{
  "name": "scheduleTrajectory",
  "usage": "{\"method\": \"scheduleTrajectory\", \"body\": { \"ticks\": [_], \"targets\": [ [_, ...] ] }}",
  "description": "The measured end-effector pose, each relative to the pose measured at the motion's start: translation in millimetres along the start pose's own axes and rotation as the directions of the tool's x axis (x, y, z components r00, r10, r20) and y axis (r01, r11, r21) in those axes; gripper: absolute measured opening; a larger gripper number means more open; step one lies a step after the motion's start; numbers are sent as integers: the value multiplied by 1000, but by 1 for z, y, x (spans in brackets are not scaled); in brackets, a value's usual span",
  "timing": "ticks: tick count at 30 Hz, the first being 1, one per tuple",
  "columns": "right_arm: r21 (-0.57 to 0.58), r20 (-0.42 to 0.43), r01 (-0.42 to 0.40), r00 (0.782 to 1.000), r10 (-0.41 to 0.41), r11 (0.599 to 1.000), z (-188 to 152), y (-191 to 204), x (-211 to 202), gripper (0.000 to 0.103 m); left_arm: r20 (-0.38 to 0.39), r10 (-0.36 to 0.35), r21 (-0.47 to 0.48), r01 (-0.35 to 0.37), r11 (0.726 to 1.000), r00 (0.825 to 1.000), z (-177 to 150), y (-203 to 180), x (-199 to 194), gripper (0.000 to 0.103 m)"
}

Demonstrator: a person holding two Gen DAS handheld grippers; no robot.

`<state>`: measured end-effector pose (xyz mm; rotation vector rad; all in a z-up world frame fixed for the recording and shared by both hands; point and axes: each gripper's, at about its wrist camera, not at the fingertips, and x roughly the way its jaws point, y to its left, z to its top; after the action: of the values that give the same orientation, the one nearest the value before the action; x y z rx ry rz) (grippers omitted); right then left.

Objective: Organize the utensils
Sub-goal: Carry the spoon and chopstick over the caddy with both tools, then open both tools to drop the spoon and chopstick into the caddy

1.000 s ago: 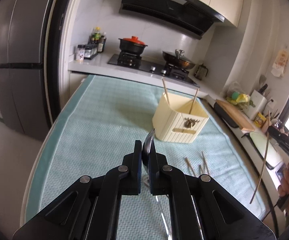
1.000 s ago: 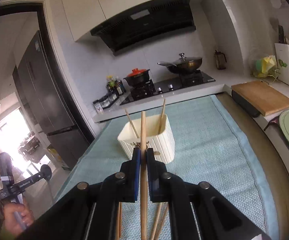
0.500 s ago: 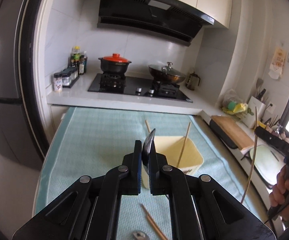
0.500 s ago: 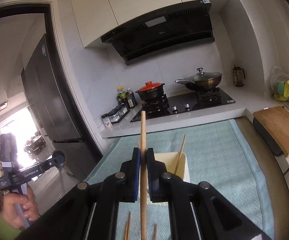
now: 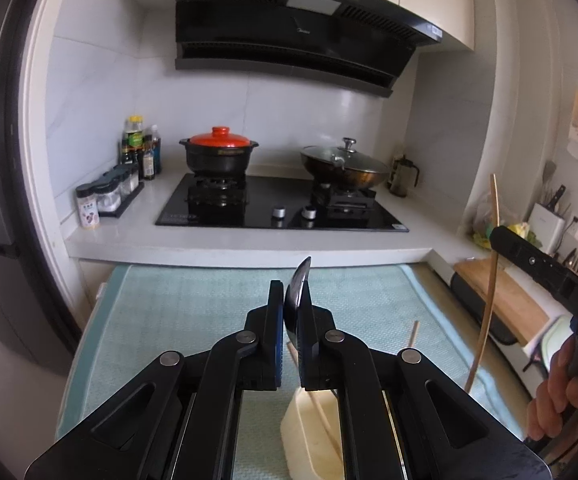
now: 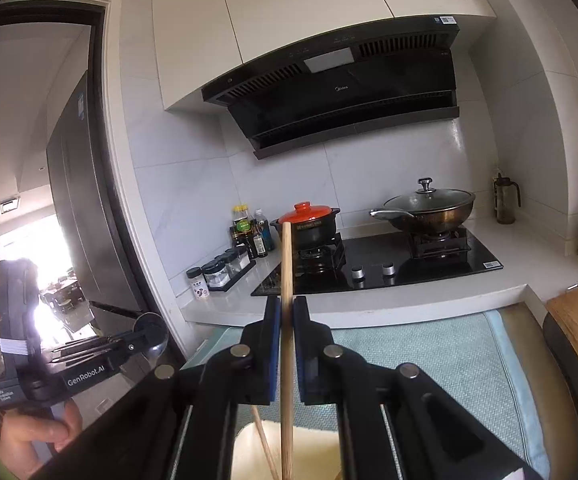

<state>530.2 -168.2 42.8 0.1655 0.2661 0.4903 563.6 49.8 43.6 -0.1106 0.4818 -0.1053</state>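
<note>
Spoon (image 5: 297, 296) clamped in left hand-held gripper (image 5: 291, 334), above holder (image 5: 309, 432).

White-tiled kitchen around a black glass gas hob (image 5: 281, 210)

Above the hob hangs a slanted black range hood (image 5: 289, 40) under cream cabinets (image 6: 289, 12); left of it stand dark sauce bottles (image 5: 141, 152) and a dark grey fridge (image 6: 77, 208), with daylight glaring through the doorway beyond; in front lies a pale teal woven mat (image 5: 193, 312).

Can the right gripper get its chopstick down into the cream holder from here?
Probably yes. The right gripper holds the chopstick upright, and the holder lies open right beneath it.
</note>
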Motion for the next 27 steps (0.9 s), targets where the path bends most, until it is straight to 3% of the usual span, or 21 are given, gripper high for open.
{"method": "scheduleTrajectory", "body": {
  "ticks": [7,13,16,17,19,21,25,27],
  "targets": [
    [-16,-31,-8,999,7,1000,-23,-13,36,7,-21,39,90,-37,995,999,-19,-15,43,3],
    [-15,-72,-24,997,23,1000,-52,-21,36,7,-57,34,125,-27,992,998,-43,-24,58,4],
    [-30,-97,-22,995,19,999,-64,-21,34,8,-90,25,130,-13,991,996,-52,-27,64,10],
    [-29,-101,-21,995,18,999,-66,-21,32,8,-100,25,126,-13,992,995,-54,-28,64,14],
    [-31,-98,-22,995,19,999,-68,-20,25,8,-92,35,118,-24,993,995,-57,-27,59,35],
    [-32,-78,-26,997,23,999,-65,-17,15,9,-65,53,105,-46,993,997,-55,-25,47,62],
    [-66,-15,-30,999,29,997,-42,-1,-19,11,-1,44,50,-44,998,999,-37,-14,6,79],
    [-102,19,-36,999,38,994,-29,11,-45,23,28,49,38,-50,998,998,-29,-9,-22,91]
  ]
}}
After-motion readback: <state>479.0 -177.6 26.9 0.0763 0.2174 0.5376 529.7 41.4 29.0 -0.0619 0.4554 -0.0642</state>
